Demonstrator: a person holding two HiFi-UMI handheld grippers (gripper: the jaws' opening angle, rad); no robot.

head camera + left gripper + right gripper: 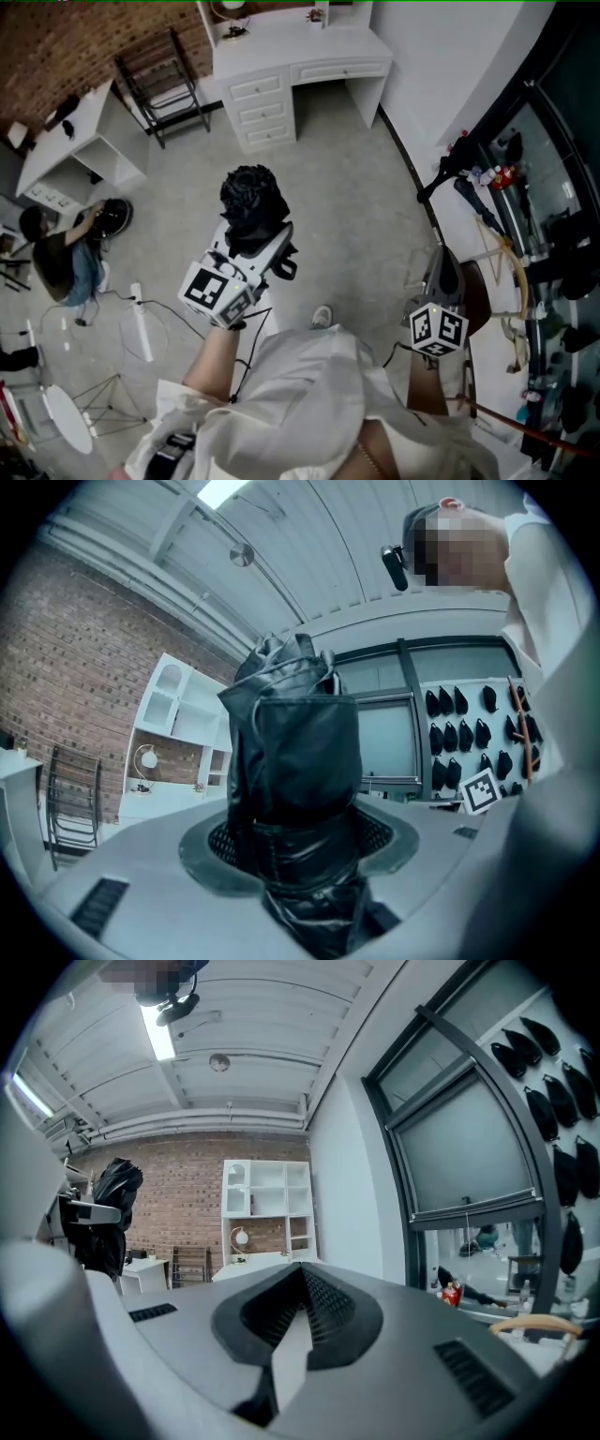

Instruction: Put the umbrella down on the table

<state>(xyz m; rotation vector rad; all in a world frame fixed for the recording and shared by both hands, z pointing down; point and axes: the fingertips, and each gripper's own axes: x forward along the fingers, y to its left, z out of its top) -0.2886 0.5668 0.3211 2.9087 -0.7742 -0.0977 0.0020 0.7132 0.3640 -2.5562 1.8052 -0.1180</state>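
the head view alone shows a seated person (58, 253) at the floor's left edge and a white table (309, 45) at the top. in the middle, the left claw (255, 242) carries the folded black umbrella (251, 199) in the air over the floor, well apart from that table. the left gripper view shows the grip itself: both jaws press on the umbrella's wrapped body and stand fairly wide around it, with its bundled end sticking out past them. the right claw (446, 272) is near the floor's right edge. only the right gripper view shows its jaws, which are drawn together with nothing between them. that view also catches the umbrella, small at its left, against a brick wall (178, 1204).
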